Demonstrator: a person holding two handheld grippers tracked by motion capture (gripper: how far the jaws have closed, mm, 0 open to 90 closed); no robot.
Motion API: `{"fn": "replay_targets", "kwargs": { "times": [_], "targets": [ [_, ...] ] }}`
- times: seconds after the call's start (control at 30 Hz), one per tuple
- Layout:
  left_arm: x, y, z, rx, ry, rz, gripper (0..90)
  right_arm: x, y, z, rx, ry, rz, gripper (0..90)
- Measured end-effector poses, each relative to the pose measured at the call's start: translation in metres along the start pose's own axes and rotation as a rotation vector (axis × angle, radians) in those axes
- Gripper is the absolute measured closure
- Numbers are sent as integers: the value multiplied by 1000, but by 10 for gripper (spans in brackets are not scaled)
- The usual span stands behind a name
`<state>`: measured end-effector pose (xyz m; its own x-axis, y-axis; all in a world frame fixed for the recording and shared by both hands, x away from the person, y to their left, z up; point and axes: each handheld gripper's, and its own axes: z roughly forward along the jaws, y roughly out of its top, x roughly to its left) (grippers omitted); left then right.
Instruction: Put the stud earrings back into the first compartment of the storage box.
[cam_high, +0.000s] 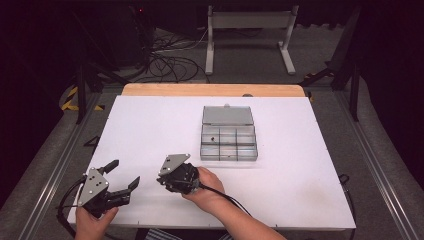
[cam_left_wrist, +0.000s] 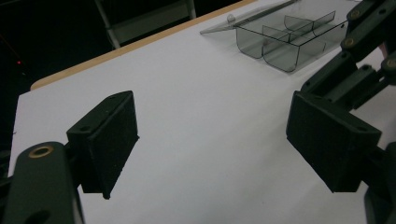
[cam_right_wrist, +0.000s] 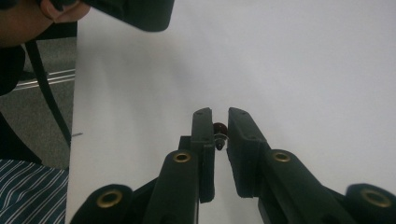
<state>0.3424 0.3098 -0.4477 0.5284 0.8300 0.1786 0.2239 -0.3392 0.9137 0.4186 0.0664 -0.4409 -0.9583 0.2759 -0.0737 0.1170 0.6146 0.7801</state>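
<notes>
A clear compartment box (cam_high: 229, 145) lies mid-table with its lid (cam_high: 227, 116) folded back flat. One compartment holds a small dark item (cam_high: 212, 136). My right gripper (cam_high: 176, 179) sits in front of the box, held in a hand and tipped down toward the near edge. In the right gripper view its jaws (cam_right_wrist: 220, 119) stand nearly together on a tiny dark red bead-like piece (cam_right_wrist: 220, 129) with a metallic end, just over the white tabletop. My left gripper (cam_high: 123, 174) is at the near left corner, wide open with nothing between its pads (cam_left_wrist: 109, 140). The box (cam_left_wrist: 289, 42) lies beyond it.
The white tabletop (cam_high: 300, 165) has a wooden strip (cam_high: 212, 90) along its far edge. The table's near edge and a striped garment (cam_right_wrist: 28, 191) lie close to the right gripper. A white stand (cam_high: 250, 30) and cables are on the floor behind.
</notes>
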Motion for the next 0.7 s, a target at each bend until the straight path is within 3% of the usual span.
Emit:
{"fn": "replay_targets", "kwargs": {
  "times": [0.7],
  "targets": [
    [1, 0, 0, 3, 3, 9, 172, -40, 16, -44, -52, -96, 46, 814]
  ]
}}
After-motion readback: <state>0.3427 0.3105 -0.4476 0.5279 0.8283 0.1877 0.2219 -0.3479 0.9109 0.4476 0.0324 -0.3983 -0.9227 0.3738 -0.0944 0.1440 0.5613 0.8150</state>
